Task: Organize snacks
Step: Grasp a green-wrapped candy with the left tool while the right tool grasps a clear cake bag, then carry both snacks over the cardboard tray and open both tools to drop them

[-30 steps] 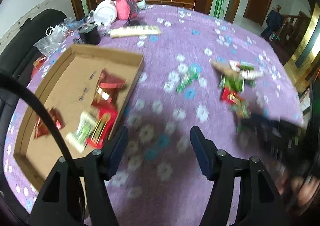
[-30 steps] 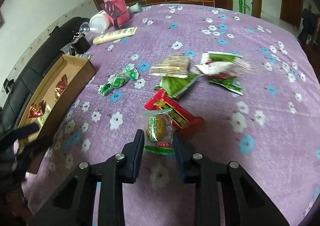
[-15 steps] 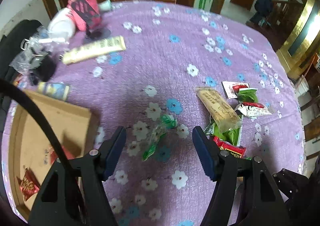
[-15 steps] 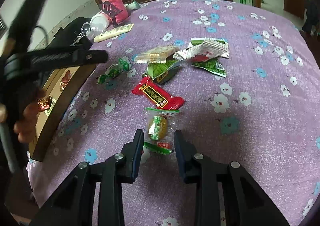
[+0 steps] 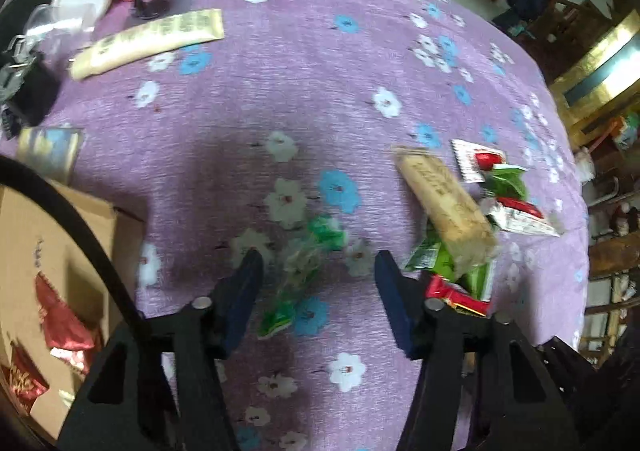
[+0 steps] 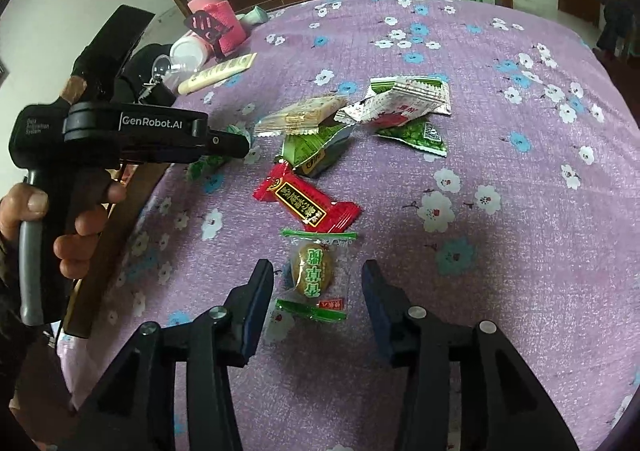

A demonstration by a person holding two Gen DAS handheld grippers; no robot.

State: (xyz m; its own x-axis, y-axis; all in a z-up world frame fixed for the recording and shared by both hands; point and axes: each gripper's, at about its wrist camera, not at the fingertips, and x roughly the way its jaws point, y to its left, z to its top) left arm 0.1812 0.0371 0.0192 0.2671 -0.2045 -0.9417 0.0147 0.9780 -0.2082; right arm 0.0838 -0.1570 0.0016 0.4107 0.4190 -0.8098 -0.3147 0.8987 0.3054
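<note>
From the left wrist, the left tongs (image 5: 318, 277) are closing around the green-wrapped candies (image 5: 304, 271) near the desk's box-side edge and may pinch only crinkly film, while from the right wrist the right tongs (image 6: 318, 283), opening, straddle the clear-wrapped pastry (image 6: 314, 275) untouched, which could slide off mid-desk.

- "GenRobot.AI" stands in white letters on the black body of the left claw's handle (image 6: 132, 131), seen from the right wrist.
- Smaller white print sits at that handle's left end; it is too small to read surely.
- The red snack packet (image 6: 306, 203) bears gold Chinese characters on a black panel.
- The clear-wrapped snack (image 6: 314, 271) carries green Chinese characters.
</note>
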